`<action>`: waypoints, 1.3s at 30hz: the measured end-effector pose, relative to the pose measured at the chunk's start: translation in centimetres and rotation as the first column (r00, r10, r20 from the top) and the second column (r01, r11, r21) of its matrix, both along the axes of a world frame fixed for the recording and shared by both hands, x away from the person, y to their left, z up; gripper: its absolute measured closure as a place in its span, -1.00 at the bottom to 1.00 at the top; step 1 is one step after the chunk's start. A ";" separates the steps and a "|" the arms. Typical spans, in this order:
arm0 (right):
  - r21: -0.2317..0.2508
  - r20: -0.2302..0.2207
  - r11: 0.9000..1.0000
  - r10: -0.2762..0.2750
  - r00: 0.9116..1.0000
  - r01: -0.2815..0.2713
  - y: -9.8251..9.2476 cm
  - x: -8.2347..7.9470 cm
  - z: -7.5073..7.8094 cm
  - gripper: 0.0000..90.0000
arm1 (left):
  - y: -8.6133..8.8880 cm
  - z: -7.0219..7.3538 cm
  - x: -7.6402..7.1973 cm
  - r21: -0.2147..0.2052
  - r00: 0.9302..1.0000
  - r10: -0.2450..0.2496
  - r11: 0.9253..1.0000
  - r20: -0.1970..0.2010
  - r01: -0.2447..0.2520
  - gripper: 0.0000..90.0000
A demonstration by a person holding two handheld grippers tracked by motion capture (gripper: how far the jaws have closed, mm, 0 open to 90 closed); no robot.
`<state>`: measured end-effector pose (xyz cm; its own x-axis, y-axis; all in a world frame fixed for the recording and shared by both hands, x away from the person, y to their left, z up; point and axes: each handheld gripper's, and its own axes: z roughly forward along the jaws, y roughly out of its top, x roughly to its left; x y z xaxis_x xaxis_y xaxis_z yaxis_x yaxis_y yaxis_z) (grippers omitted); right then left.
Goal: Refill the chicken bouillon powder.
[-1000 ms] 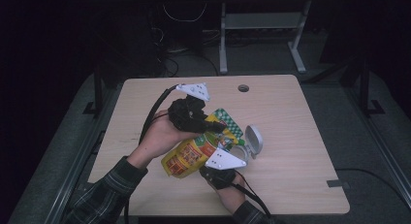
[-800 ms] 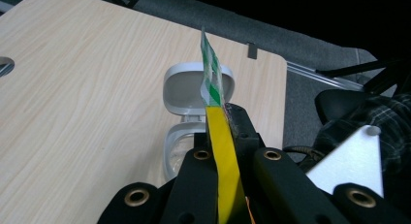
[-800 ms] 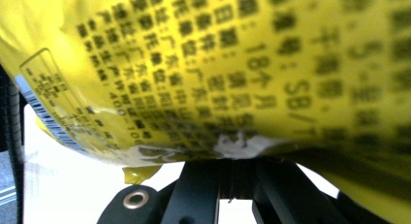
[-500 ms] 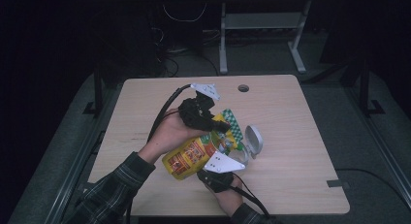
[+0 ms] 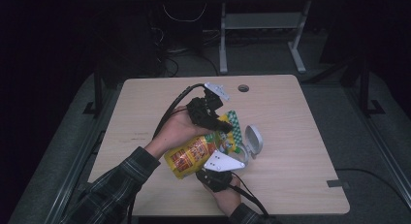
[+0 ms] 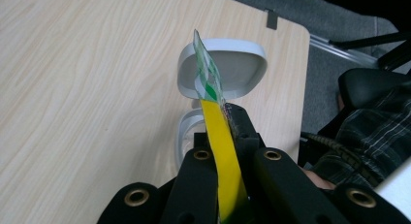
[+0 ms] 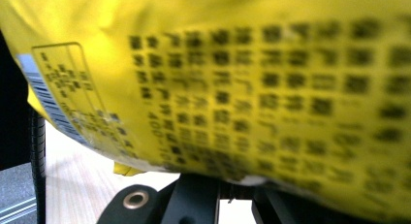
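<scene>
A yellow pouch (image 5: 194, 153) with red print and a green-checked top strip is held tilted above the wooden table (image 5: 300, 136). My left gripper (image 5: 222, 124) is shut on the pouch's top edge; in the left gripper view that yellow edge (image 6: 220, 151) stands between the jaws of my left gripper (image 6: 225, 118). My right gripper (image 5: 217, 167) is at the pouch's lower end, near the table's front. In the right gripper view the printed pouch (image 7: 242, 88) hides most of my right gripper (image 7: 228, 185). A white container (image 5: 249, 144) with its lid flipped open (image 6: 237, 69) stands just beyond the pouch's top.
A round cable hole (image 5: 244, 88) sits near the table's far edge. A strip of grey tape (image 5: 336, 184) lies at the front right corner. Behind the table stand a white metal frame (image 5: 261, 25) and loose cables on the dark floor.
My left hand has moved right and slightly down with the pouch's top, bringing it closer to the white container. The right hand has stayed put.
</scene>
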<state>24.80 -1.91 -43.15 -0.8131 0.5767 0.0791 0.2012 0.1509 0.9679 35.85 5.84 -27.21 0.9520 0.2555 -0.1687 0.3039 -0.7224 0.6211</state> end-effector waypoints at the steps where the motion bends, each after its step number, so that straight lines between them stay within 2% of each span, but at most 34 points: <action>1: 0.000 -0.001 1.000 -0.003 1.000 0.003 0.0 0.0 0.0 1.00 | -0.1 0.0 0.0 0.003 1.000 0.003 1.000 -0.003 -0.003 1.00; 19: 0.005 -0.002 1.000 0.004 1.000 -0.004 0.3 0.1 0.8 1.00 | -1.1 -0.2 0.8 0.045 1.000 -0.008 0.999 -0.028 0.010 1.00; 26: 0.006 0.017 1.000 0.021 1.000 -0.021 0.6 -0.2 1.2 1.00 | -1.6 -0.3 0.9 0.071 0.999 -0.015 0.997 -0.052 0.019 1.00; 29: 0.003 0.023 1.000 0.021 1.000 -0.021 0.5 -0.2 1.3 1.00 | -1.8 -0.2 0.8 0.070 0.999 -0.016 0.997 -0.047 0.019 1.00; 35: 0.021 0.034 0.999 0.030 0.999 -0.030 0.3 -0.3 1.5 1.00 | -2.3 -0.1 1.1 0.107 0.998 0.001 0.994 -0.062 0.006 1.00; 39: 0.032 0.042 0.999 0.035 0.999 -0.036 0.2 -0.4 1.6 1.00 | -2.6 -0.1 1.1 0.128 0.998 -0.008 0.992 -0.066 0.016 1.00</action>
<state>24.42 -1.73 -41.56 -0.8358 0.5454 0.0629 0.1555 0.1253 0.9799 36.91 3.20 -27.27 0.9433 0.2676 -0.1965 0.3313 -0.7989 0.5021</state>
